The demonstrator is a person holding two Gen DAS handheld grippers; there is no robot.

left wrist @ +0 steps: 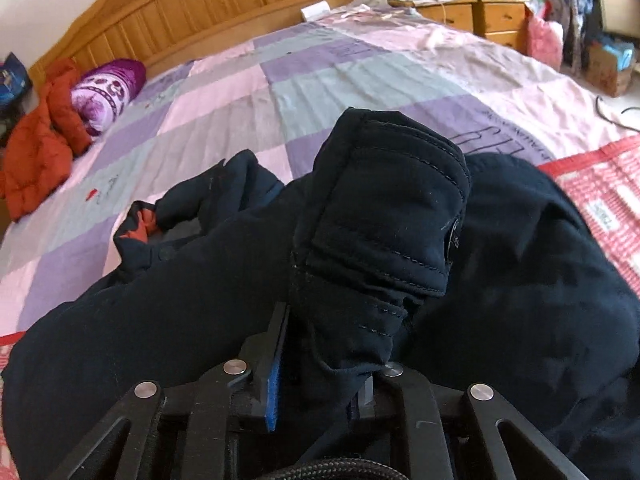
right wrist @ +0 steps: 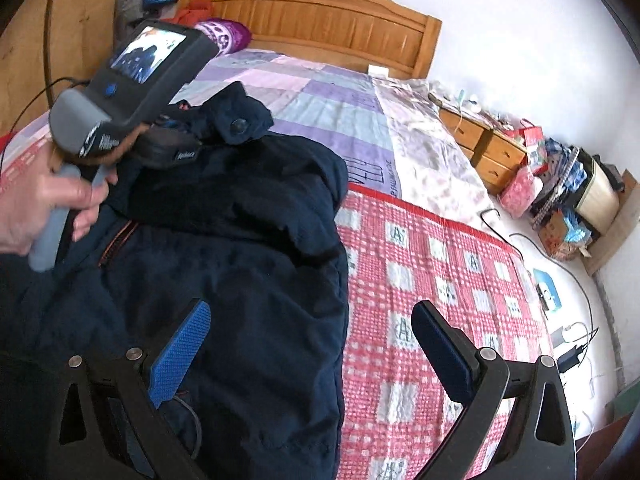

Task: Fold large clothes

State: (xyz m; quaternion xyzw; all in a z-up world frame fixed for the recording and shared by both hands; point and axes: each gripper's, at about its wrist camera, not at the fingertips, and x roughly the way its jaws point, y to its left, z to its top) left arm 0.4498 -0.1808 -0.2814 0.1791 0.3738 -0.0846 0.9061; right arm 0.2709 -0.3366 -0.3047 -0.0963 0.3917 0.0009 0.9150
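While my left gripper (left wrist: 320, 380) is clamped shut on a cuffed end of the dark navy jacket (right wrist: 224, 264), my right gripper (right wrist: 312, 344) hangs with its jaws spread wide and nothing between them. I note the held part as a stitched sleeve cuff (left wrist: 384, 208) with a dark snap button on its edge; it stands up from the fingers and folds over toward the headboard (left wrist: 192, 4). Only the blue pad (left wrist: 274, 396) of one finger shows beside the cloth; the other is buried in fabric.

I find the jacket heavy, padded and near black, spread in a rumpled mass over the near side of the bed (left wrist: 248, 92), partly on the red checked blanket (right wrist: 432, 280) and partly on the lilac, pink and grey patchwork sheet. Its right edge falls in a fairly straight line down the blanket. An orange-trimmed zip (right wrist: 118, 240) shows near the left of the right wrist view, and a bit of orange lining (left wrist: 146, 224) peeks out at the far bunched end, possibly the collar, though the folds are too dark to be sure.

A person's hand (right wrist: 44, 208) grips the handle of the left unit above the jacket. An orange garment (left wrist: 40, 144) and a purple pillow (left wrist: 106, 90) lie at the head corner of the bed.
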